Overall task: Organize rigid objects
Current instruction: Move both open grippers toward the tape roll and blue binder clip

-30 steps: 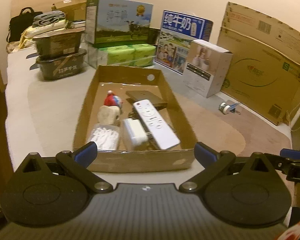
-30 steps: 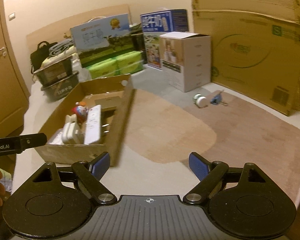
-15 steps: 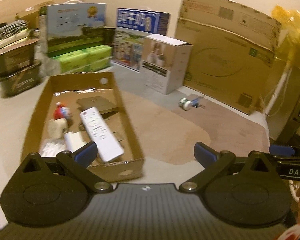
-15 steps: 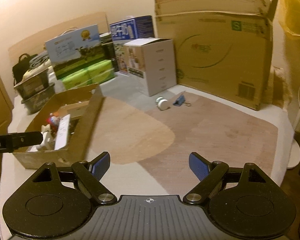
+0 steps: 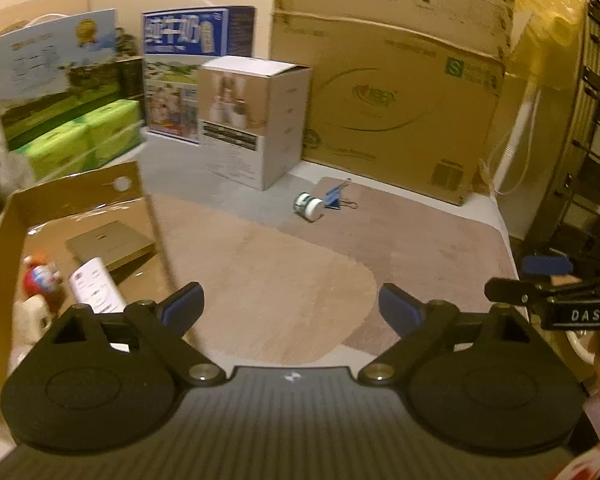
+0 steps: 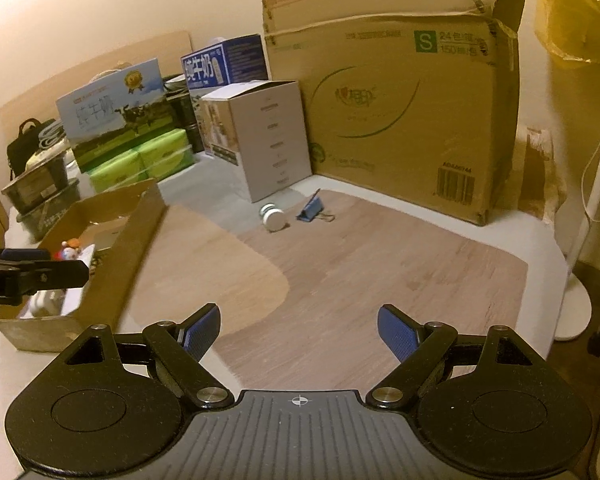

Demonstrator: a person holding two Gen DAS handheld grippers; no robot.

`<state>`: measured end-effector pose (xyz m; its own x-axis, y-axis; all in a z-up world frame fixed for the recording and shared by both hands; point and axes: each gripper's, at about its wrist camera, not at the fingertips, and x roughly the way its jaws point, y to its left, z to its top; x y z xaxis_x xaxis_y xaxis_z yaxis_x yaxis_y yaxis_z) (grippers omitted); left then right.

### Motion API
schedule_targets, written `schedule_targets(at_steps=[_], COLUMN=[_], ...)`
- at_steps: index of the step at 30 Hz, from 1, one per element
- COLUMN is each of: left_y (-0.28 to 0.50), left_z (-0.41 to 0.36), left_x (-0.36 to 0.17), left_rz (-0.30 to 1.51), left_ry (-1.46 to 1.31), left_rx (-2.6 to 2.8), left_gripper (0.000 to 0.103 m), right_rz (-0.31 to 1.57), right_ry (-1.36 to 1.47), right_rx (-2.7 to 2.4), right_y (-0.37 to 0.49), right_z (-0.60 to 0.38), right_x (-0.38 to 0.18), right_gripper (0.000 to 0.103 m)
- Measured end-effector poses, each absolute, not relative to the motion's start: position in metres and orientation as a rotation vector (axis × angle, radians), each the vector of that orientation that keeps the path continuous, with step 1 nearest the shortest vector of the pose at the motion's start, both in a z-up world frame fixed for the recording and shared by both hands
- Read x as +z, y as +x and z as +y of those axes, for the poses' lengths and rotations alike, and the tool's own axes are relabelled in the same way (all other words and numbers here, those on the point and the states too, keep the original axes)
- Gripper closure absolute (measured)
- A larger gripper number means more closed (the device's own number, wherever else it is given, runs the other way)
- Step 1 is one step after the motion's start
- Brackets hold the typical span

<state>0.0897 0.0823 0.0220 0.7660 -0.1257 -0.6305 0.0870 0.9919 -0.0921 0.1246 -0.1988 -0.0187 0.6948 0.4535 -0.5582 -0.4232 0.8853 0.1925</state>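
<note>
Both hand-held grippers, left point(image 5: 290, 308) closing on nothing and right point(image 6: 299, 330) spread empty, face the small jar point(image 6: 273, 217) and binder clip point(image 6: 313, 209) (seemingly next for sorting) near the surface's far edge, apart from the filled cardboard tray point(image 6: 138, 236).

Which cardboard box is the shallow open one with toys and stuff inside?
The low open cardboard tray on the left; the big brown carton by the wall stands tall.

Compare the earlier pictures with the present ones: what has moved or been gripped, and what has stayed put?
Both views have swung right, away from the cardboard tray toward the small white jar and blue binder clip. The left gripper is closing slightly on nothing; the right gripper is open and empty as before. Tray contents, jar and clip have not moved.
</note>
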Motion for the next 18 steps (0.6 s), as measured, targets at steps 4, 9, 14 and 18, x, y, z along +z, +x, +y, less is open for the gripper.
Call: schedule_targets(at_steps=[4, 9, 14, 18], left_y=[0.116, 0.149, 0.184, 0.208], left_z=[0.076, 0.071, 0.066, 0.06], left_x=[0.016, 0.011, 0.006, 0.003], left_rz=[0.692, 0.695, 0.706, 0.708], left_ry=[-0.008, 0.075, 0.188, 0.27], left_rx=[-0.165, -0.249, -0.323, -0.396], left_gripper=[0.011, 0.012, 0.012, 0.015], right_rz=[0.615, 0.606, 0.591, 0.591], right_ry=[-0.013, -0.072, -0.142, -0.209], right_rx=[0.535, 0.628, 0.718, 0.819], right_y=[0.147, 0.178, 0.209, 0.235], right_z=[-0.204, -0.21, -0.209, -0.201], right_x=[-0.024, -0.032, -0.039, -0.046], right_gripper=[0.018, 0.018, 0.018, 0.018])
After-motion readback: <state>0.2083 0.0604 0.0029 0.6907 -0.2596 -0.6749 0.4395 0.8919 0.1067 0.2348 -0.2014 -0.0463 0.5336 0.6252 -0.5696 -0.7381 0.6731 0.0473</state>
